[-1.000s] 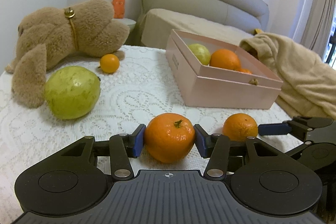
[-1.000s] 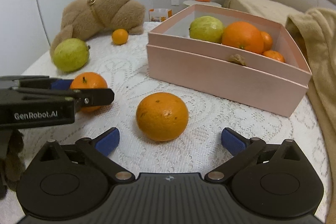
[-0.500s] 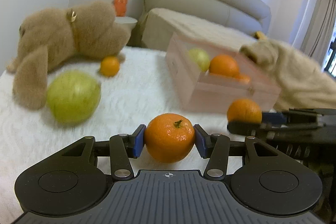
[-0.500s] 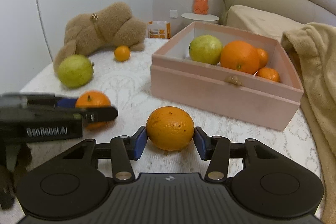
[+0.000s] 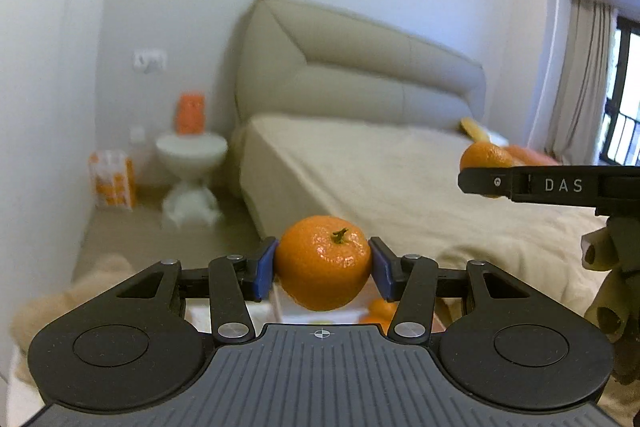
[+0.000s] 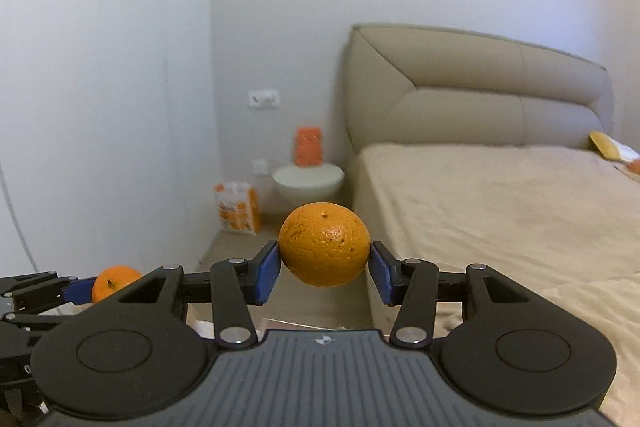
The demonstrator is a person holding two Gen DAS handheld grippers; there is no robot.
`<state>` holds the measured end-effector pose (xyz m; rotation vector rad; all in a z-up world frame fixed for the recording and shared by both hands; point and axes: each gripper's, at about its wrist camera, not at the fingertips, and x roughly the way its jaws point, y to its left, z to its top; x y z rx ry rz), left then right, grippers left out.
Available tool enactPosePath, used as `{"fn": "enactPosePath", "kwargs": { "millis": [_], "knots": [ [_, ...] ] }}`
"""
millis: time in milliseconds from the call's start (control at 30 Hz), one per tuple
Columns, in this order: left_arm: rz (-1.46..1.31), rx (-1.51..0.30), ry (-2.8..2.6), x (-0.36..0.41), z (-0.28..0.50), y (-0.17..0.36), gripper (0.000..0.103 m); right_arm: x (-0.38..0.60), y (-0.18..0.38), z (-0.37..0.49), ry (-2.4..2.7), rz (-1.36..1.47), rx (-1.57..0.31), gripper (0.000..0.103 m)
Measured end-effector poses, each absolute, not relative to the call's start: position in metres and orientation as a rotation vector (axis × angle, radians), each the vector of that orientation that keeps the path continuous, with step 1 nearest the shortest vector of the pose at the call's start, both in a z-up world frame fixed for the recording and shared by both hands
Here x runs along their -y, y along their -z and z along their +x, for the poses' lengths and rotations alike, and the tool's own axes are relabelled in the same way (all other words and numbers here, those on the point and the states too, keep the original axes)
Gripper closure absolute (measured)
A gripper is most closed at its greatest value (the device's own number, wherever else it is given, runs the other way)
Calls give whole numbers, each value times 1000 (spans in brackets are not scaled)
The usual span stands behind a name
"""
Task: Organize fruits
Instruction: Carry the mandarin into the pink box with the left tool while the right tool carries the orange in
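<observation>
My left gripper [image 5: 323, 269] is shut on a small orange with a green stem [image 5: 323, 263], held in the air well above the table. My right gripper [image 6: 324, 271] is shut on a larger, speckled orange [image 6: 324, 245], also lifted. The left wrist view shows the right gripper [image 5: 486, 183] at the right edge at about the same height, its orange [image 5: 485, 155] peeking over the finger. At the lower left of the right wrist view are the left gripper [image 6: 76, 291] and its orange [image 6: 114, 277]. Below the left gripper, only a sliver of the pink box [image 5: 320, 315] with an orange inside [image 5: 380, 309] shows.
A beige bed [image 6: 500, 207] with a padded headboard [image 6: 480, 95] fills the room ahead. A white side table [image 6: 308, 181] with an orange figure and an orange-white bag [image 6: 238, 213] stand by the wall. The plush bear [image 5: 80, 287] is a blur at lower left.
The right gripper closed on the speckled orange on the table. Both grippers then rose with their oranges, so the table, box and green fruit dropped out of view.
</observation>
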<state>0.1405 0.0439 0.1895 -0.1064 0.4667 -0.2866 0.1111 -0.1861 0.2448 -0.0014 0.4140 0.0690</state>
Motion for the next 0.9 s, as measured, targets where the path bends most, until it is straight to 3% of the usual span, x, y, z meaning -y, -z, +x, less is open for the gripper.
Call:
{"fn": "enactPosePath", "kwargs": {
  "millis": [467, 733, 900],
  "knots": [
    [117, -873, 389, 14, 181, -55, 48, 216, -164, 153, -37, 44, -619, 55],
    [181, -837, 380, 21, 169, -51, 48, 208, -145, 158, -53, 39, -672, 55],
    [84, -779, 373, 7, 156, -59, 48, 204, -132, 156, -59, 31, -718, 55]
  ]
}}
